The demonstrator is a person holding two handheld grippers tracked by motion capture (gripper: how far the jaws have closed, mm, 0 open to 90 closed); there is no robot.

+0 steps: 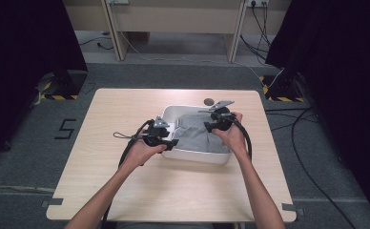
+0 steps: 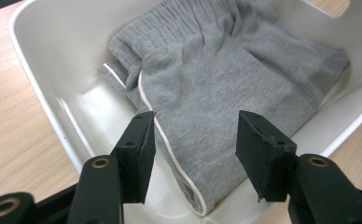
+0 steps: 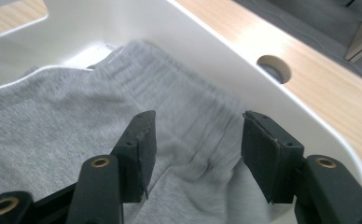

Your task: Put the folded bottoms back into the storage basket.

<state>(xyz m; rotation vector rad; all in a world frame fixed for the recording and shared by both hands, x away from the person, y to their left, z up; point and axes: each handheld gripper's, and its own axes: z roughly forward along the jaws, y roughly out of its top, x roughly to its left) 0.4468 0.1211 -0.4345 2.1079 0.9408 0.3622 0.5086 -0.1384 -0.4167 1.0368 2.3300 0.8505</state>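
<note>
Grey garment (image 2: 226, 88) in white bin (image 2: 44, 51) — unheld

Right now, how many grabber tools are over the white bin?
2. The left tool sits at the white bin's left rim, the right tool above its right side; both open over the grey garment folded inside.

The grey garment (image 2: 226, 93) hides most of the white bin (image 2: 53, 60) floor; its folded underside is unseen; in the right gripper view, cloth at six o'clock blurs.
</note>
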